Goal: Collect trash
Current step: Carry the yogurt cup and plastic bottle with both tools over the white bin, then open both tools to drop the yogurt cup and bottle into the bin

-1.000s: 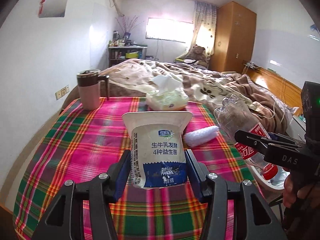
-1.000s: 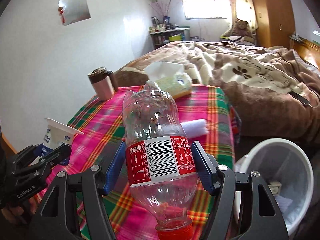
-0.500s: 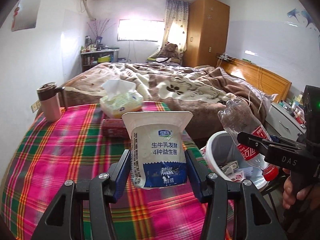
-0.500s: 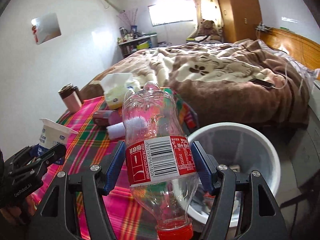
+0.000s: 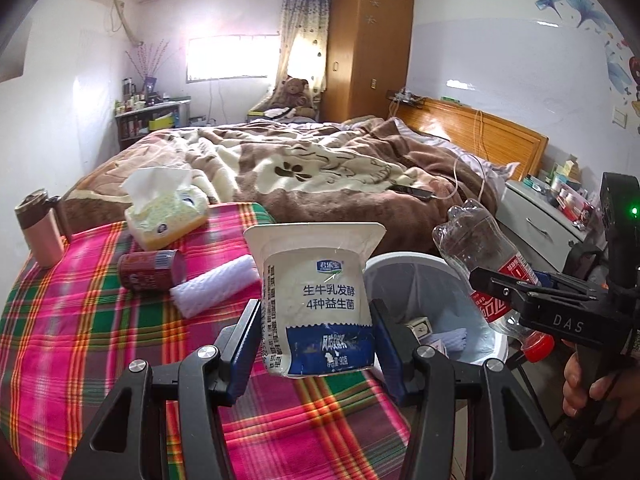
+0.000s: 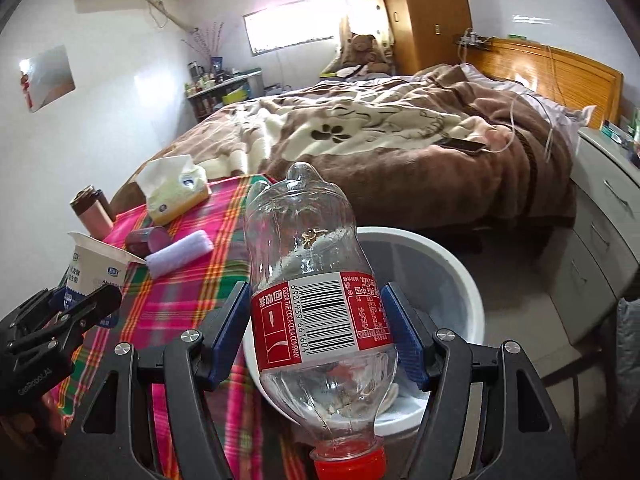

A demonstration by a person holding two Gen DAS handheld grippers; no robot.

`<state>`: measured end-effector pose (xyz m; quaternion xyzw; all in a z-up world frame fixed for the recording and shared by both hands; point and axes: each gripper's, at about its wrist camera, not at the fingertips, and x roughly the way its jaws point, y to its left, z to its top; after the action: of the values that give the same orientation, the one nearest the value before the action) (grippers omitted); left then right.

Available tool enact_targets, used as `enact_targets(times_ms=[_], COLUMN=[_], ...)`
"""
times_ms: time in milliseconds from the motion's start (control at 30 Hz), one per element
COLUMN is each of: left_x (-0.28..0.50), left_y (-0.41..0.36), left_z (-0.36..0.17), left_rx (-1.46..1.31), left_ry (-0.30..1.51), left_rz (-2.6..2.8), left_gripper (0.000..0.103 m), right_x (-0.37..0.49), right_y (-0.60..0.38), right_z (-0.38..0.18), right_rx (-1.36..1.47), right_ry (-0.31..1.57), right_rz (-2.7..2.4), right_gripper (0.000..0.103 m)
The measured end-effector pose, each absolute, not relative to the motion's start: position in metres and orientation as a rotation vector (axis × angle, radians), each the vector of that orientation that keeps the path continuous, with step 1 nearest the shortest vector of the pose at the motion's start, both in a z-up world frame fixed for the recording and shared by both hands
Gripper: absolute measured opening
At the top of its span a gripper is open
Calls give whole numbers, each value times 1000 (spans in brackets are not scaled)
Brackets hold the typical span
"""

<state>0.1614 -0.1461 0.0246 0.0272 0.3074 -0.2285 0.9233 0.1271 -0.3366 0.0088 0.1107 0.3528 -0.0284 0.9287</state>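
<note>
Currently left gripper (image 5: 316, 340) clamped on yogurt cup (image 5: 318, 300), right gripper (image 6: 316, 332) clamped on empty bottle (image 6: 312, 280), cap-down over white bin (image 6: 440, 264).

Plaid-clothed table (image 5: 80, 340): tissue pack (image 5: 166, 216); near it, toppled can (image 5: 152, 270), white foam roll (image 5: 216, 286), tumbler (image 5: 38, 232) farther left.

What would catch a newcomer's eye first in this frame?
An upside-down plastic bottle fills the right view, clamped in the right gripper over the white bin. In the left view, a yogurt cup sits in the left gripper above the bright plaid cloth.
</note>
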Motion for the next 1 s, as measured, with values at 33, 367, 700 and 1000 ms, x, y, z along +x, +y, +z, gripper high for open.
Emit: enact_targets(times_ms=[33, 367, 700, 1000], left_x=[162, 172, 182, 191], left_y=[-151, -195, -222, -236], left_z=[23, 10, -1, -10], left_rx=[58, 78, 96, 101], left_ry=[634, 667, 707, 735], left_rz=[-475, -548, -585, -578], left_gripper=[53, 53, 54, 54], right_x=[126, 127, 134, 143], right_y=[-341, -371, -383, -390], right_z=[8, -11, -27, -34], right_rx=[231, 247, 251, 231], right_ry=[725, 790, 850, 897], right_rz=[-67, -149, -161, -178], right_gripper=[68, 68, 68, 69])
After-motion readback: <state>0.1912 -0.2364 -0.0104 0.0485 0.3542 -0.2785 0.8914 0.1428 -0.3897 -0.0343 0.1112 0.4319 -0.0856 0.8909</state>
